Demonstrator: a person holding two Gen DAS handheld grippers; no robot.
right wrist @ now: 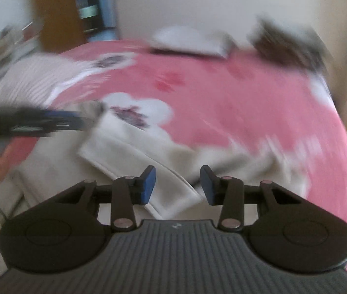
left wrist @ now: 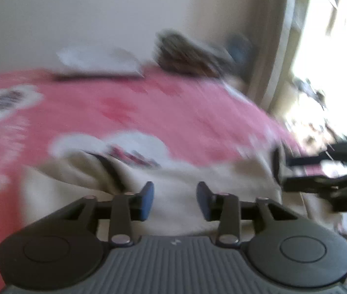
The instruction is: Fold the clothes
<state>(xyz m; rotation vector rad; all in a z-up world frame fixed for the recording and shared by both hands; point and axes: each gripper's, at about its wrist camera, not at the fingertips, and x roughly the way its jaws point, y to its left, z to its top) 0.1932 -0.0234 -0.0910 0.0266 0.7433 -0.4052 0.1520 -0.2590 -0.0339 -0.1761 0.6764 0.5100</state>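
Both frames are pretty blurry. On the left, a striped grey garment (right wrist: 29, 78) is seen lying on the pink flowered bedspread (right wrist: 222, 103). The left gripper (left wrist: 175, 199) is held over a cream garment (left wrist: 173, 178) spread at the near edge of the bed, jaws apart, nothing between the blue pads (left wrist: 147, 201). The right gripper (right wrist: 178, 185) is likewise parted and empty, above a piped hem of the same cream garment (right wrist: 134, 147). At the far side, a white pillow (right wrist: 188, 40) and, to its right, a dark bundle (right wrist: 286, 46) are made out.
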